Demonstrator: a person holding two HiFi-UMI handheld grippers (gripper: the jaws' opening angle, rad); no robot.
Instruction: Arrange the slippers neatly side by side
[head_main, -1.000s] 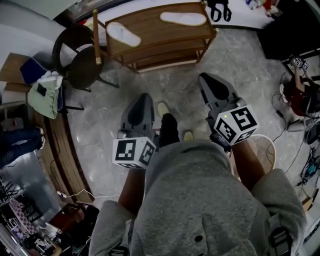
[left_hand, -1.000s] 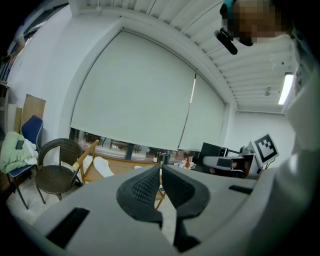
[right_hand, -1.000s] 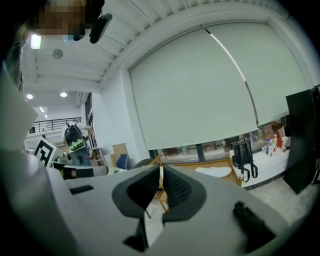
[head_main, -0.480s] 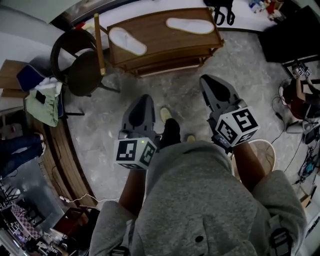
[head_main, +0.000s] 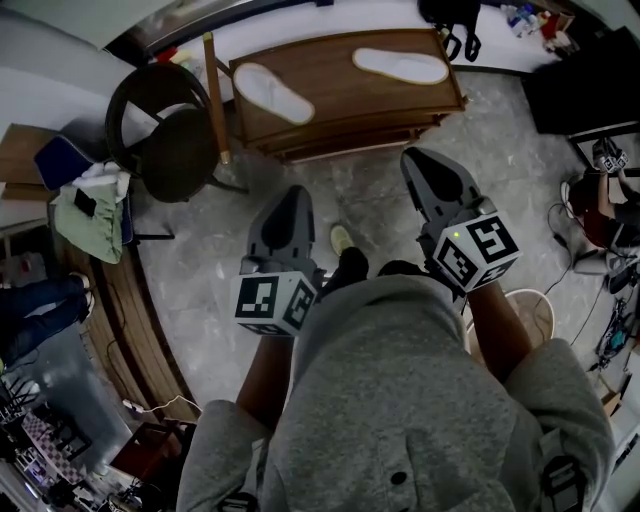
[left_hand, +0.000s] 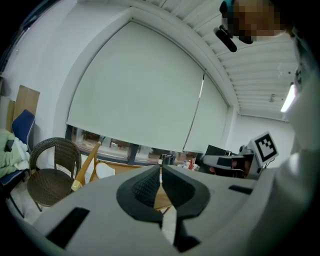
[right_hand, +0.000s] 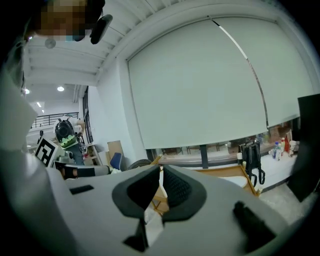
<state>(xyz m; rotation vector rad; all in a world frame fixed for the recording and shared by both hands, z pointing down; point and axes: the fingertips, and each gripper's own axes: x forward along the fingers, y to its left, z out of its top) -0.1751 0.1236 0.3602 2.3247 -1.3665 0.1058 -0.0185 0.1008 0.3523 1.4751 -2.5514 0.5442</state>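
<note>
Hovering short of the bench (head_main: 340, 100), the left claw (head_main: 293, 192) and the right claw (head_main: 414, 156) were pressed together and empty, while the left slipper (head_main: 273, 93) and the right slipper (head_main: 400, 66) lay well apart, not yet arranged.

Looking like a lab or office workroom dressed with a few pieces of home furniture. Showing a grey stone-patterned floor (head_main: 200, 260), a low wooden rack (head_main: 350, 100) and a wicker chair (head_main: 165, 135) set before a long window with pale roller blinds (left_hand: 140, 90) drawn most of the way down. Running overhead, a ribbed white ceiling (left_hand: 260, 60) with a strip light (left_hand: 288, 98). Crowding the edges: loose cables (head_main: 612, 335), a black backpack (right_hand: 251, 162), bottles (right_hand: 280, 148), and another person (head_main: 598, 190) sitting among the gear.
</note>
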